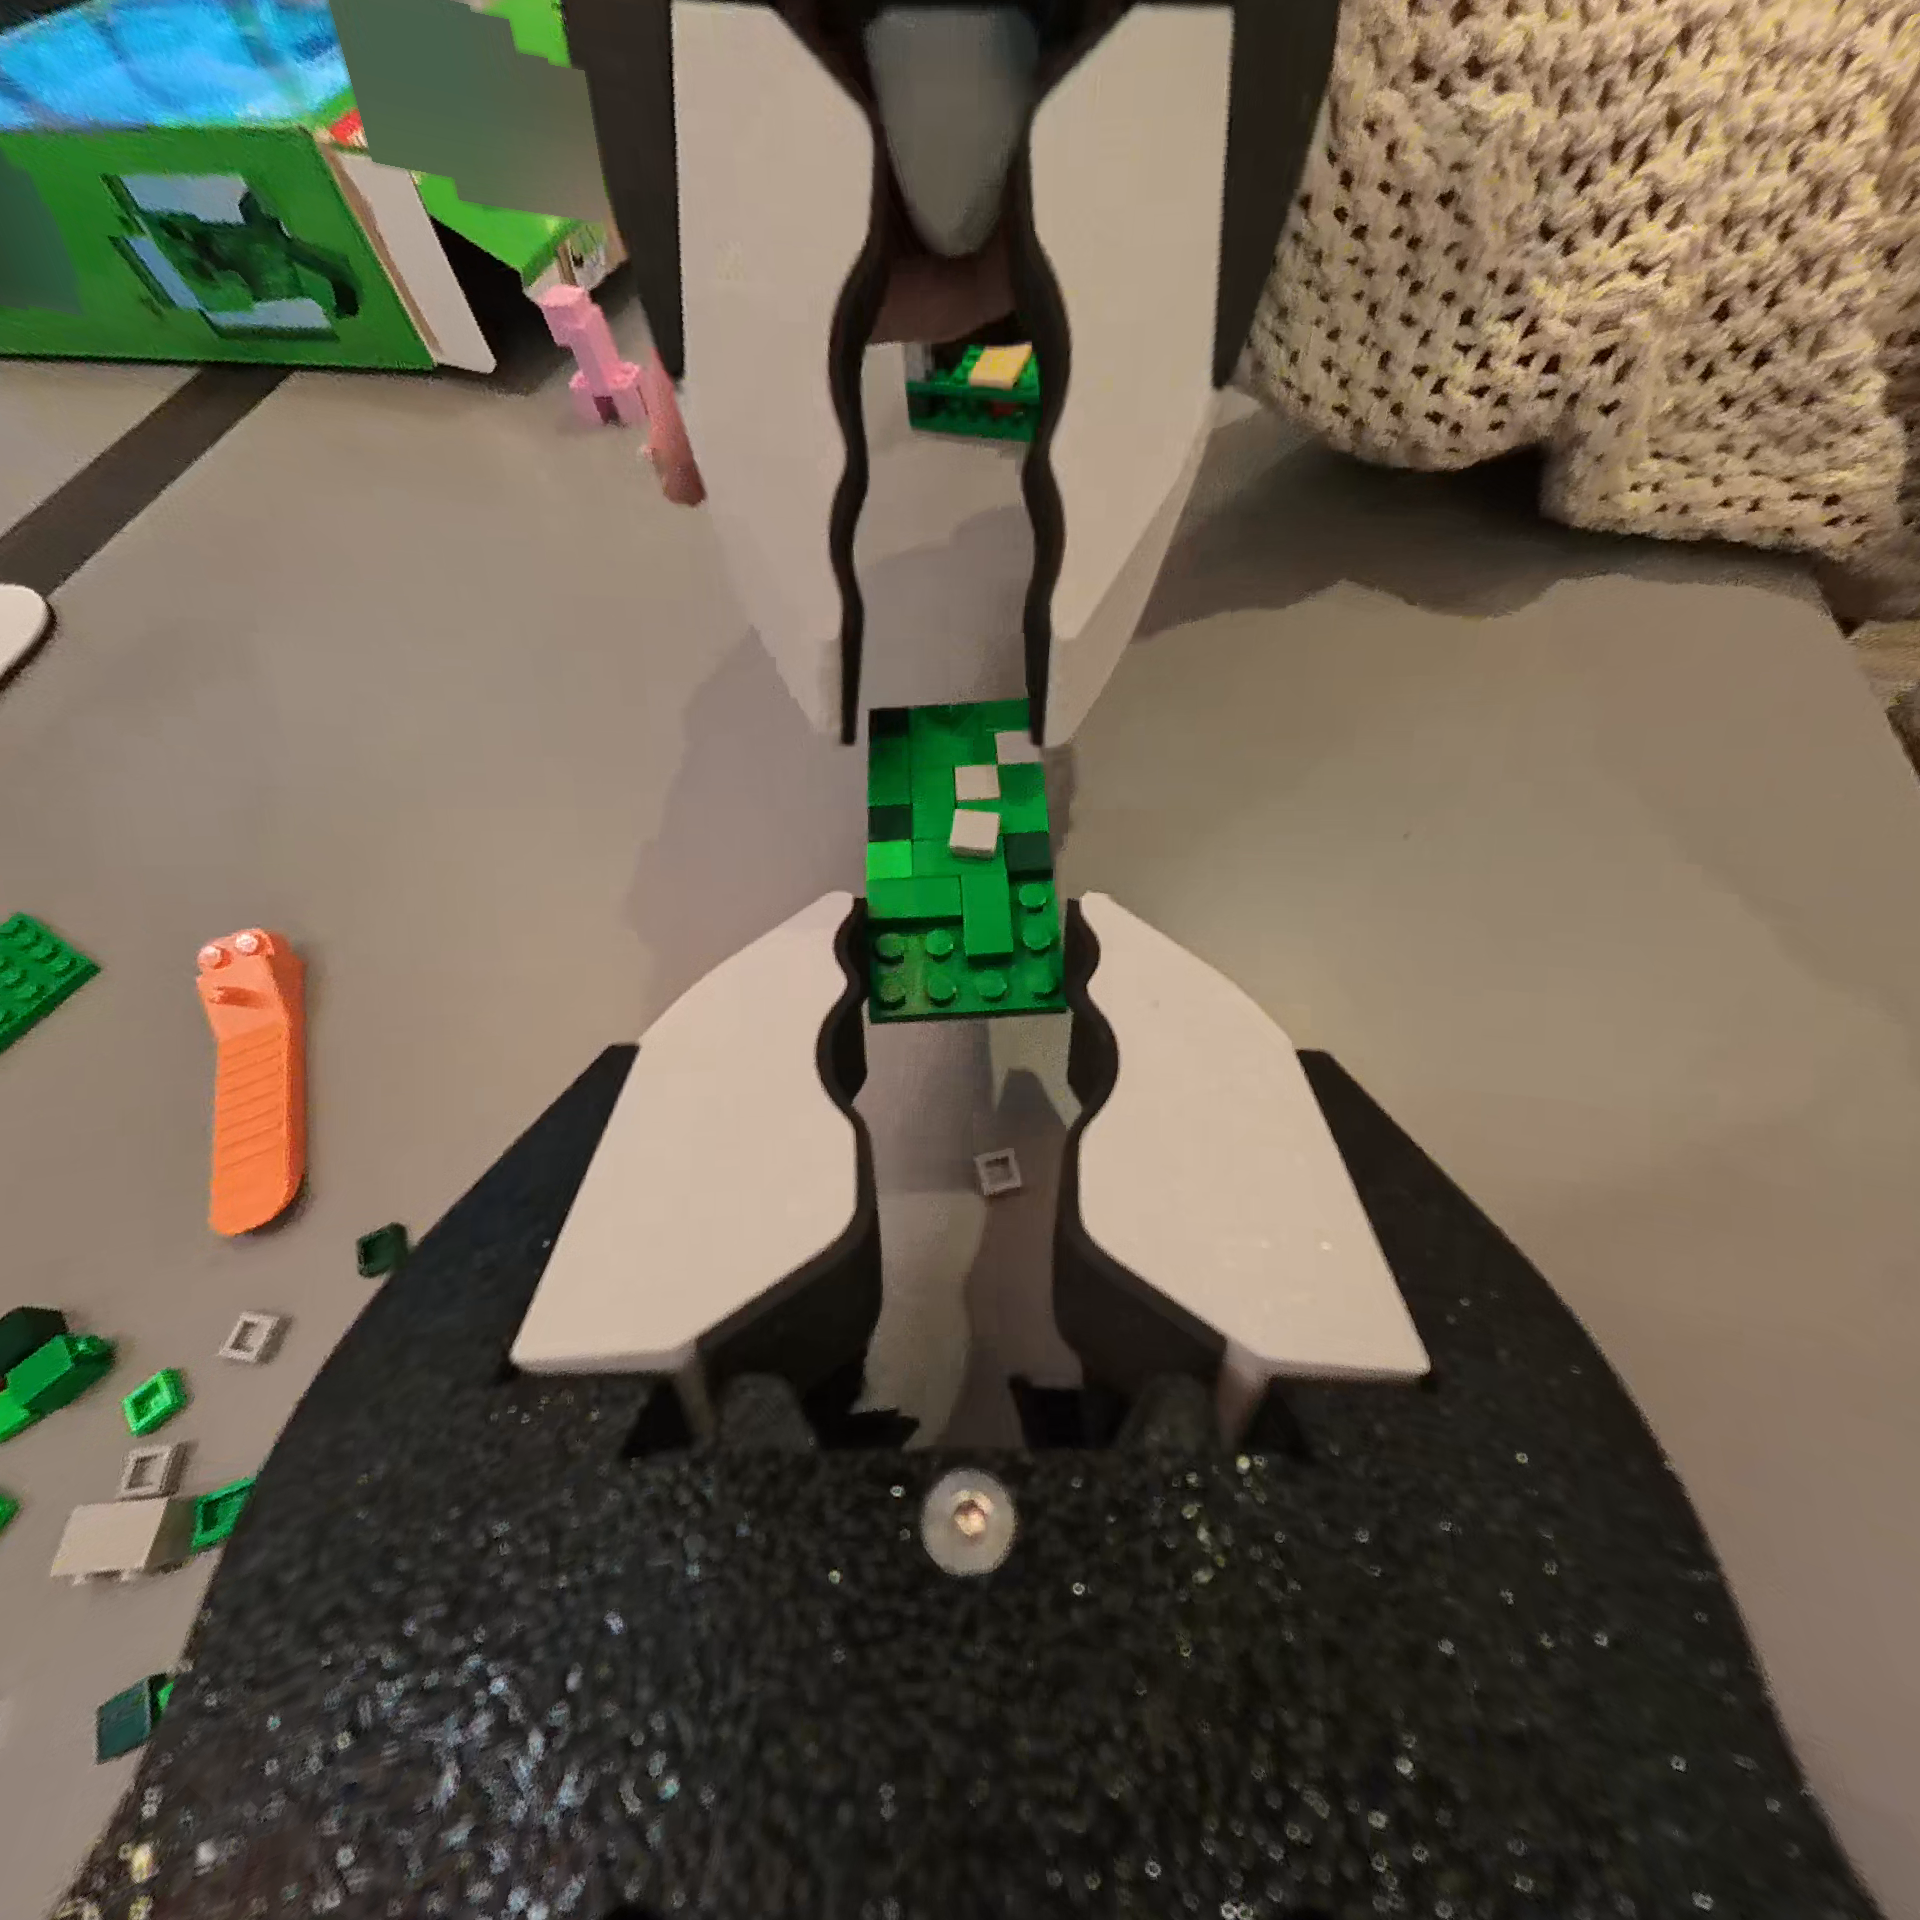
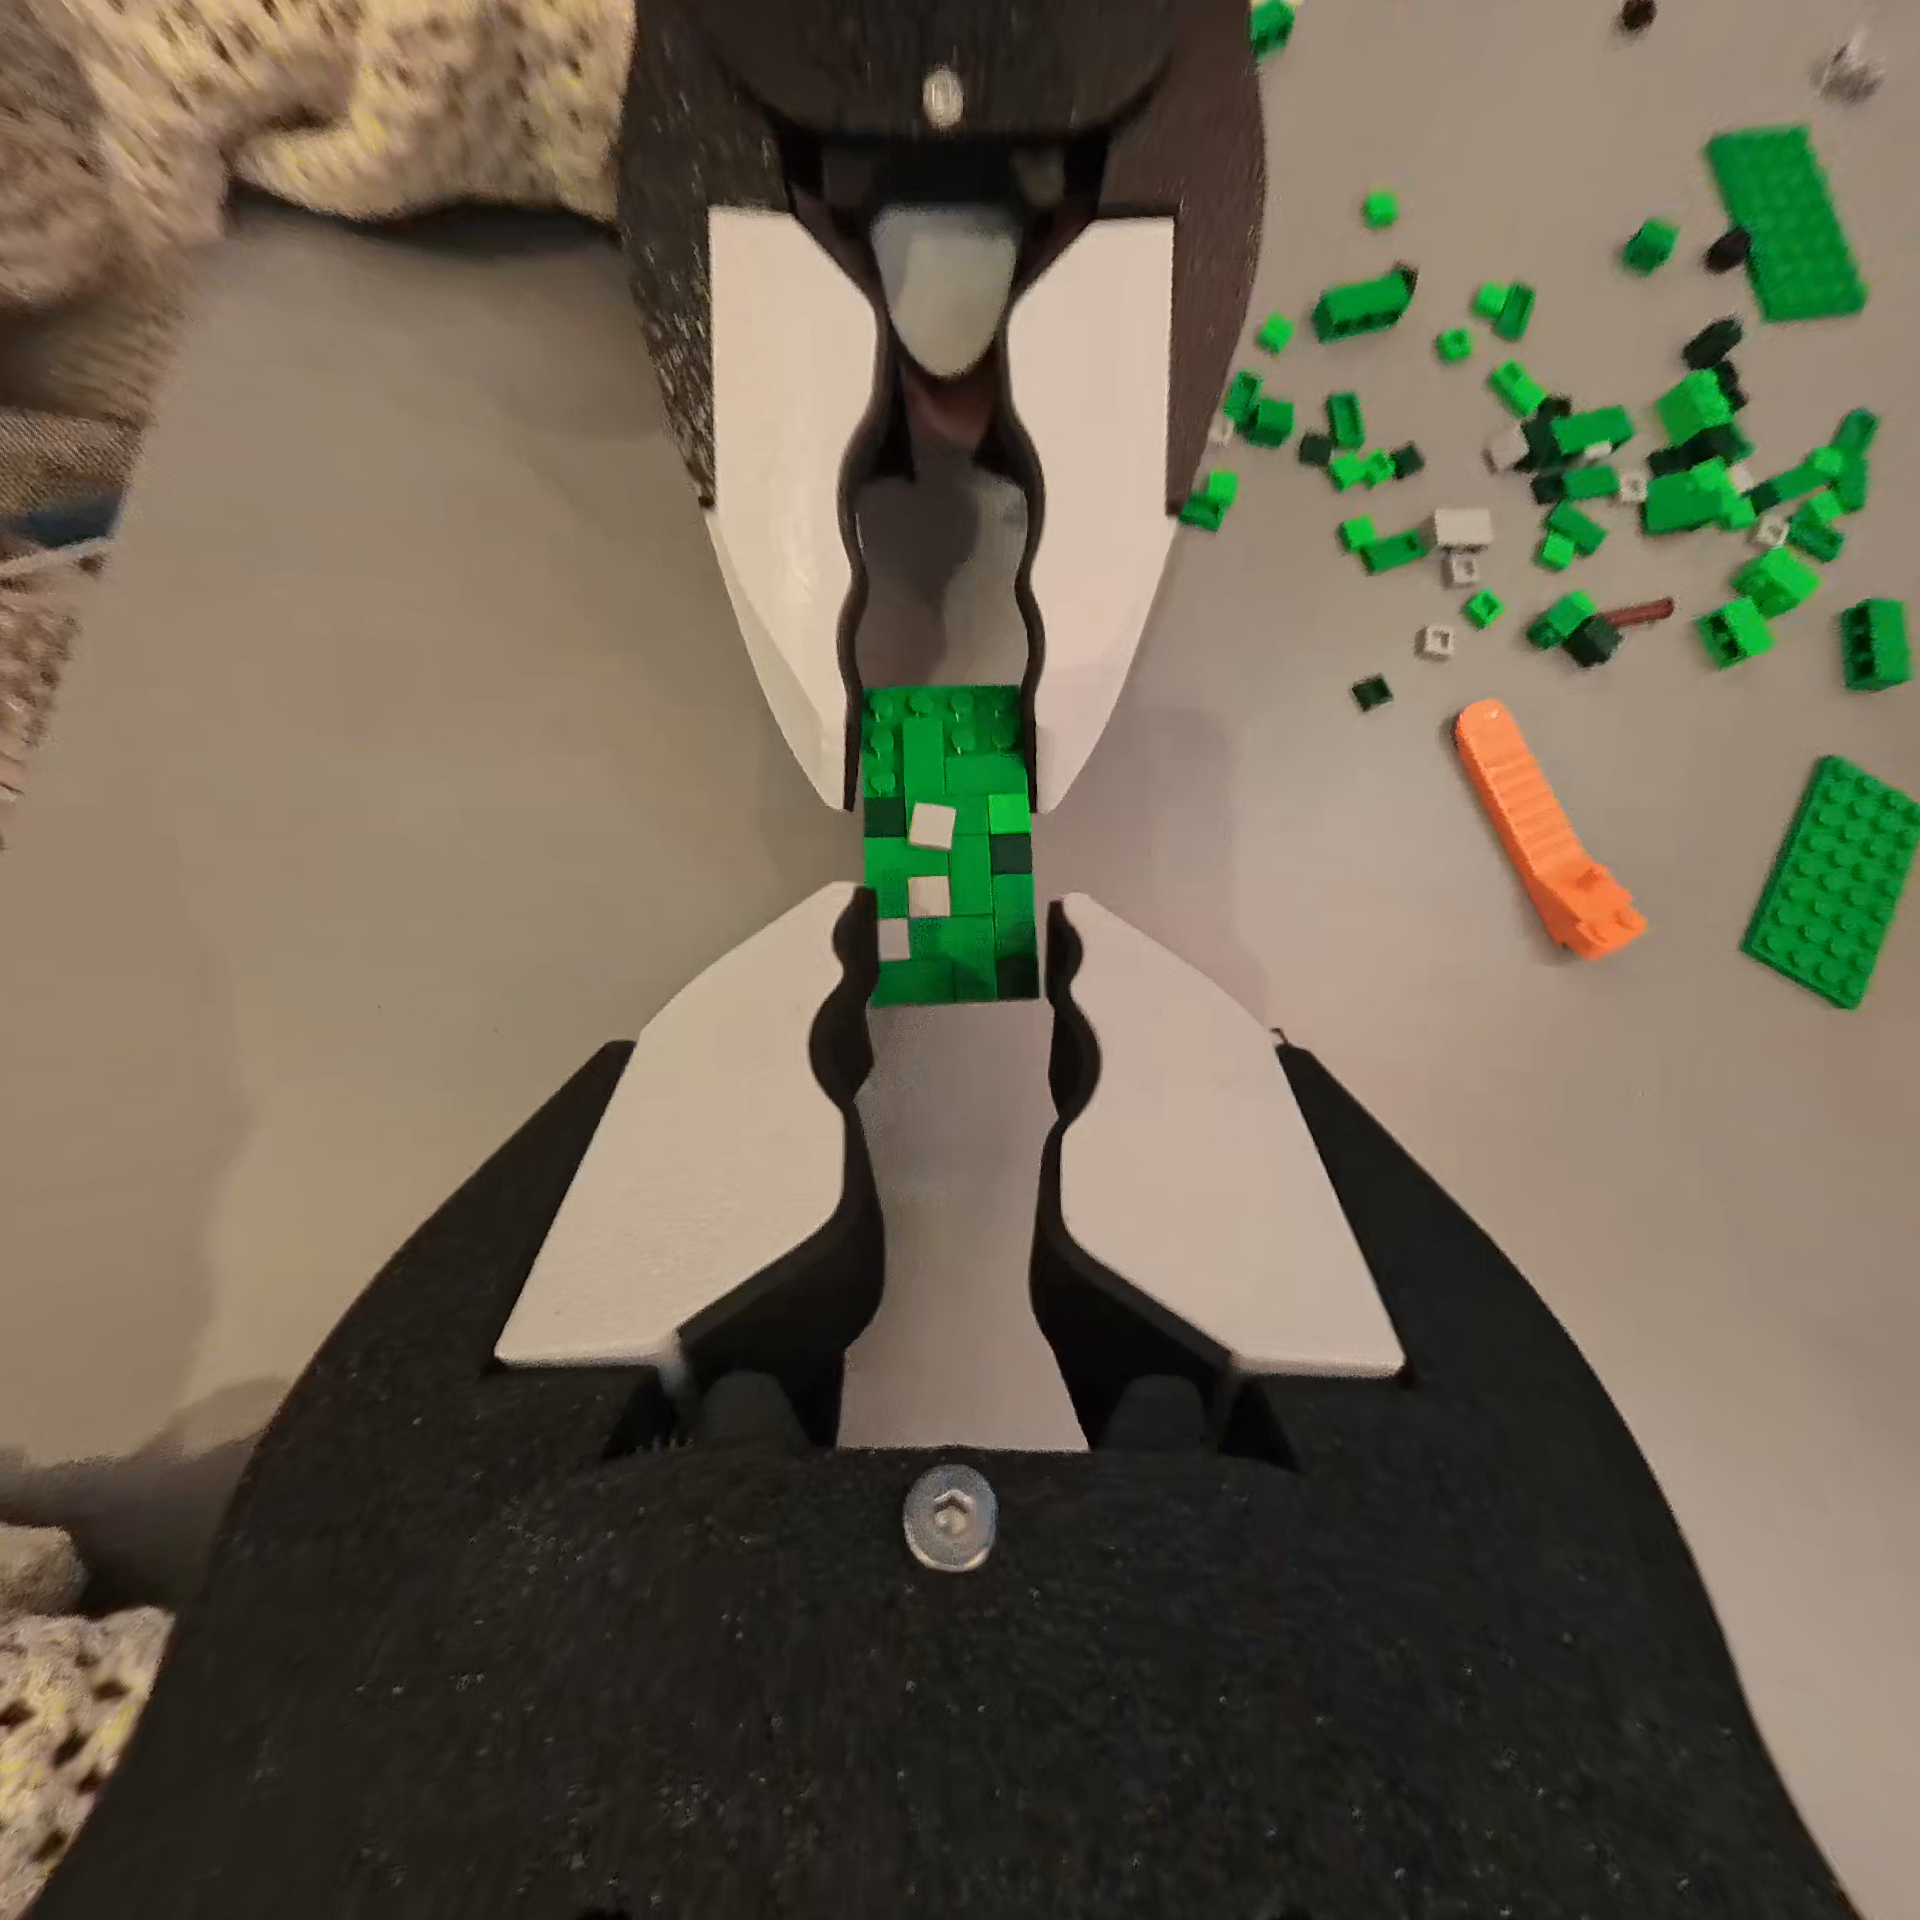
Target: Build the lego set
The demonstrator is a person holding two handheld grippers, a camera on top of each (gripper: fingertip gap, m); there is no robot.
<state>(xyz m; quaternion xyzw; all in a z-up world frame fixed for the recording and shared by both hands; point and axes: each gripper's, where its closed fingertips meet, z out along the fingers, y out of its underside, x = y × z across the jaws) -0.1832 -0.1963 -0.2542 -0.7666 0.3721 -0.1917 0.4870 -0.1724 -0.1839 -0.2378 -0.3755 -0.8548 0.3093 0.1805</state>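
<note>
A green lego plate assembly [image 1: 914, 831], covered with green tiles and a few grey ones, is held level above the grey table between both grippers. My left gripper [image 1: 964, 925] is shut on its studded near end. My right gripper [image 1: 943, 727] reaches in from the far side and is shut on the opposite end. In the right wrist view the assembly [image 2: 977, 862] sits between my right gripper [image 2: 954, 914] below and the left gripper [image 2: 935, 790] above.
An orange brick separator [image 1: 255, 1081] [image 2: 1548, 831] lies on the table. Loose green and grey pieces [image 2: 1610, 488] and two green plates [image 2: 1839, 883] [image 2: 1787, 223] are scattered beside it. A green box [image 1: 187, 249], a pink figure [image 1: 603, 353] and a knitted blanket [image 1: 1610, 260] border the table.
</note>
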